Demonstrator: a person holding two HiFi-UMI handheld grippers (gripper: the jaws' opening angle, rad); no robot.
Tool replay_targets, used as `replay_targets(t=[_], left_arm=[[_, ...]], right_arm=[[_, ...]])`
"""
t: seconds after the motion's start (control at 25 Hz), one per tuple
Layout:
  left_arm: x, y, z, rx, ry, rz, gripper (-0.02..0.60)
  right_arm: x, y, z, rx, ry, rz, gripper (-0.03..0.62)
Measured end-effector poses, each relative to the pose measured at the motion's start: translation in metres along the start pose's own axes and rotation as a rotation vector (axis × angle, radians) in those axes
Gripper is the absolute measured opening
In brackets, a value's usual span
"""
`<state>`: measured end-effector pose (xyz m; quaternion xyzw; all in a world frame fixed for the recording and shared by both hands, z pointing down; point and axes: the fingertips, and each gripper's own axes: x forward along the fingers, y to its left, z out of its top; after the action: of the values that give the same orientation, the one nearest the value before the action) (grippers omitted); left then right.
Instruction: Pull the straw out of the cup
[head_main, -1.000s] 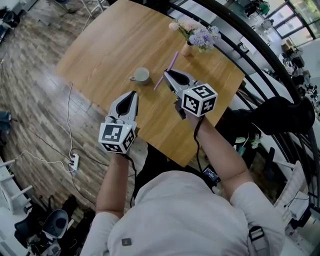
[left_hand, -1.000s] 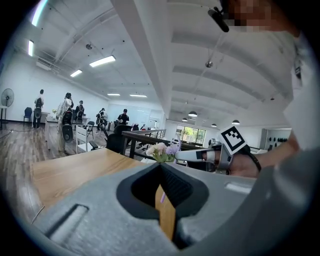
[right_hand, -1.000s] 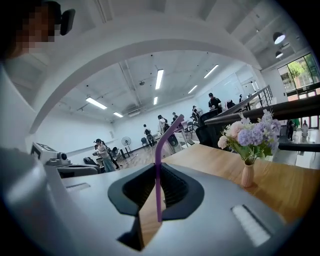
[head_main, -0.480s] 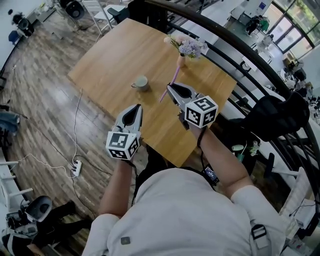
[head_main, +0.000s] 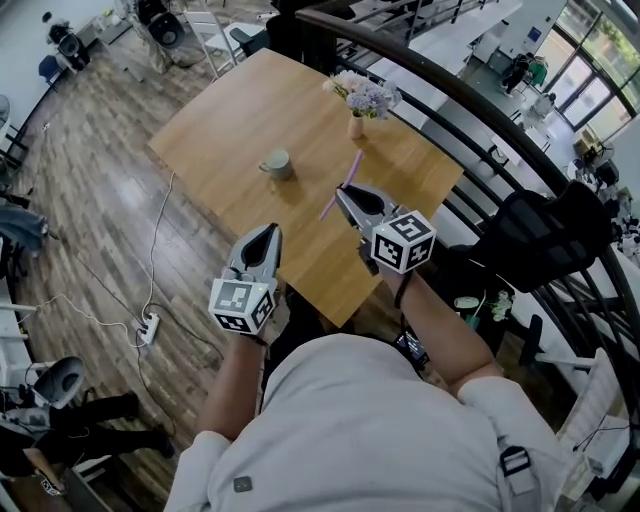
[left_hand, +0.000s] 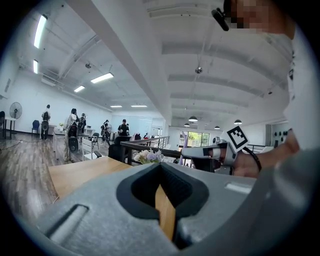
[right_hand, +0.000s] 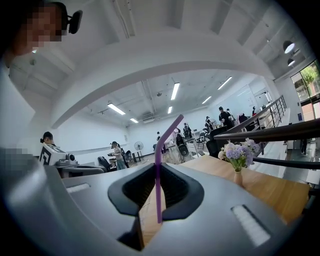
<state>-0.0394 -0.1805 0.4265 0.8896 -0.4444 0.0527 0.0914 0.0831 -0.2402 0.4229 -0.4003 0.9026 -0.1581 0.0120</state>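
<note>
Too small to tell what is inside the cup (head_main: 278, 163). Hard to see from above just where the jaws pinch. One purple straw (head_main: 343, 182), squeezed tight in the right gripper (head_main: 347, 192), up over the desk's (head_main: 230, 110) near right edge, well apart from the one cup mid-desk. One flower vase (head_main: 356, 125) by the far edge. Two grippers; left gripper (head_main: 271, 232) closed, holding nothing.

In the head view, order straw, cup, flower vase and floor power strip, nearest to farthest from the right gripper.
1. straw, held in the right gripper.
2. cup, left, and flower vase, beyond: too close to call.
3. power strip, on the floor, far left.
</note>
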Motion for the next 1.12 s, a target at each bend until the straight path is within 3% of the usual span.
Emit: replay_targets(t=[0.32, 0.6, 1.12], left_arm=[[-0.047, -0.013, 0.013, 0.015, -0.018, 0.044, 0.005], [-0.091, -0.021, 0.026, 0.04, -0.052, 0.003, 0.005], [-0.239, -0.019, 0.018, 0.064, -0.066, -0.057, 0.005]], right_arm=[[-0.03, 0.043, -0.012, 0.009, 0.009, 0.062, 0.041], [-0.05, 0.088, -0.028, 0.011, 0.032, 0.084, 0.041], [-0.098, 0.202, -0.043, 0.004, -0.058, -0.027, 0.041]])
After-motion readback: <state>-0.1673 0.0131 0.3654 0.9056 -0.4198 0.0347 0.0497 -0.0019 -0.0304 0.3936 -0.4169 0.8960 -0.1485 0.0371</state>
